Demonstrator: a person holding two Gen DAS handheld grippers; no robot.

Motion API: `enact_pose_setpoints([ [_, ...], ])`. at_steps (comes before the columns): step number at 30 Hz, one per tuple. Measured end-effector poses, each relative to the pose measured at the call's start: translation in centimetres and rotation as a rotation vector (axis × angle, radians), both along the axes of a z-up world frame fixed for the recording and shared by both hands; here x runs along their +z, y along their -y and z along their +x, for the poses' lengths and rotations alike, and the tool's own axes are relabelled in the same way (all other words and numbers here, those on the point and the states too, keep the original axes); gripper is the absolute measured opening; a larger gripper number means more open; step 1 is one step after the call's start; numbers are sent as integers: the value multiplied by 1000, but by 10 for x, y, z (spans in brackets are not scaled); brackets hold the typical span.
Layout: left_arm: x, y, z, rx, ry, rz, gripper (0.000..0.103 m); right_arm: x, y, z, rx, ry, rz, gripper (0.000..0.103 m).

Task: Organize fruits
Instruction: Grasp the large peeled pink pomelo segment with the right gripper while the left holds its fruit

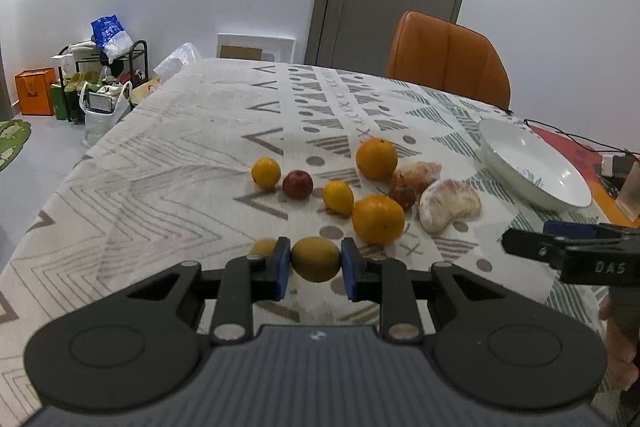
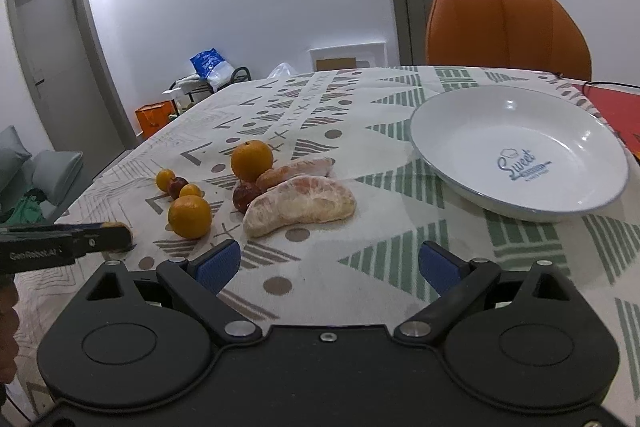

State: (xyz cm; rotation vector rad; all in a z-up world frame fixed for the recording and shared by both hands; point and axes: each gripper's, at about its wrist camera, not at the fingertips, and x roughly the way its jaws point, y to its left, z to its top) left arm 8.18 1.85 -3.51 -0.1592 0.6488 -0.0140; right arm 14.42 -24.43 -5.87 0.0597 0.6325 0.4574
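Yellow-green fruit (image 1: 315, 259) was clamped in left claw (image 1: 313, 264); right claw (image 2: 329, 267) was held wide, empty. Transfer to white plate (image 2: 460, 167) judged next.

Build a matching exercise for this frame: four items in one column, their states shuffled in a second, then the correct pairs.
Items:
1. left gripper
2. right gripper
3. white plate
4. nearer pomelo segment

States:
A. lying on the tablecloth, touching a small dark red fruit
B. open, nothing between the pads
C. shut on a small yellow fruit
D. holds no fruit

Pairs: 1-C, 2-B, 3-D, 4-A
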Motion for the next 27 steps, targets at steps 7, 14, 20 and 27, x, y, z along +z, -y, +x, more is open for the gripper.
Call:
enact_pose_setpoints([
  [7,6,-5,9,9,14,-4,25,-4,-14,17,22,-21,-16,96],
  [14,6,-11,19,13,12,-17,25,-8,-31,34,43,-47,-72,98],
  [20,5,-18,24,25,9,-17,25,-9,-46,46,54,-34,-131,103],
  [27,0,-29,27,55,-4,-35,25,-10,-55,55,73,-33,-144,103],
])
